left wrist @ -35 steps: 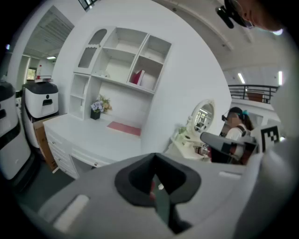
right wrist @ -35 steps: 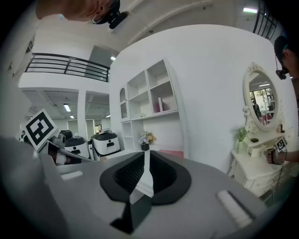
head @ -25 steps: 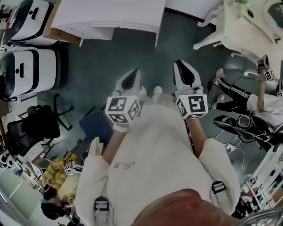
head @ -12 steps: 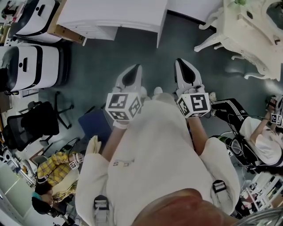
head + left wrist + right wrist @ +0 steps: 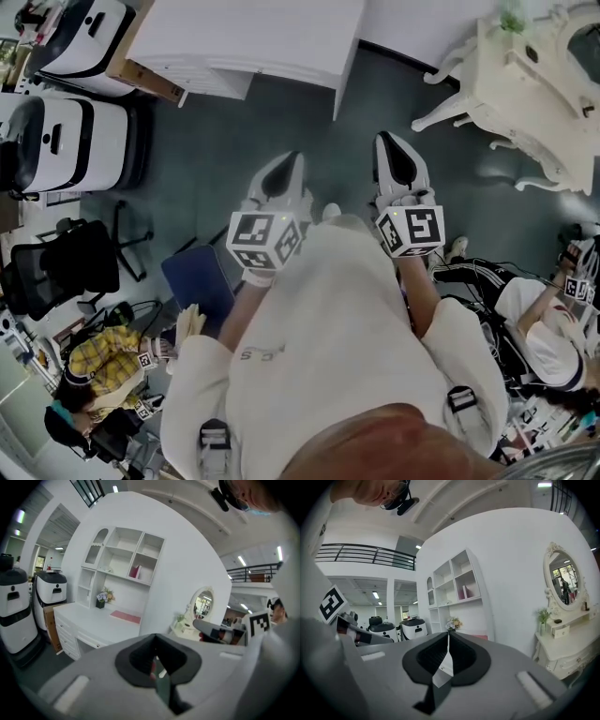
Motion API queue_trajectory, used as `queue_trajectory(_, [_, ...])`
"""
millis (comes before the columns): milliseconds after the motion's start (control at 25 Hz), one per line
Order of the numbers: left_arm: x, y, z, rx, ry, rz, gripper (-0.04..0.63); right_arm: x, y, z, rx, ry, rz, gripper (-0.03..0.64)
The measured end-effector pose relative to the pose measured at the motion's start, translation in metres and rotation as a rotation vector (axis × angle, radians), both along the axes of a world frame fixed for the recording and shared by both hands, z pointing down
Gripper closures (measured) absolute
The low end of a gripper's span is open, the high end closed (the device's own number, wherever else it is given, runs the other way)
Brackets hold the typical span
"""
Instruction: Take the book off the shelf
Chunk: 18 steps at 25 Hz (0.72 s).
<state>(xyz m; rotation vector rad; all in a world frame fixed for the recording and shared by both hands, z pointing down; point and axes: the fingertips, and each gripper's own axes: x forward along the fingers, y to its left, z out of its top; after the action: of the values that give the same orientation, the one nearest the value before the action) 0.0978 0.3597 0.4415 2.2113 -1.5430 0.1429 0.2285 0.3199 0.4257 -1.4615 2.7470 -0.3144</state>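
The book [image 5: 136, 571] stands nearly upright on the shelf [image 5: 117, 555], only in the gripper views, ahead and above the jaws. The left gripper [image 5: 155, 645] and right gripper [image 5: 448, 637] are fully closed, both empty.

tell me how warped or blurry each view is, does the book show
Head view: heavy fisheye, room bends at the edges, light even. Left gripper view: dark round vignette, jaws soft up close, book small but distinct. Right gripper view: same vignette, ceiling light glares top right.

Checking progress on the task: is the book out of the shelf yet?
No, the pink book stands in a right-hand compartment of the white shelf on the far wall.
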Motion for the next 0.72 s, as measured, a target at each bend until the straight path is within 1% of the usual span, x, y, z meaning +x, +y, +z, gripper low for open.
queue_trajectory(200, [-0.029, -0.045, 0.011, 0.012, 0.009, -0.028, 0.595, -0.021, -0.048, 0.005, 0.026, 0.013, -0.009, 0.621])
queue_trajectory(360, [-0.061, -0.099, 0.006, 0.023, 0.025, -0.032, 0.595, -0.050, -0.100, -0.004, 0.041, 0.017, -0.006, 0.621])
queue_trajectory(520, [-0.098, -0.164, -0.006, 0.025, 0.029, -0.011, 0.595, -0.088, -0.160, -0.017, 0.045, 0.026, 0.008, 0.621])
queue_trajectory(720, [-0.143, -0.242, -0.023, 0.036, 0.033, 0.042, 0.595, -0.134, -0.239, -0.035, 0.066, 0.022, 0.057, 0.621])
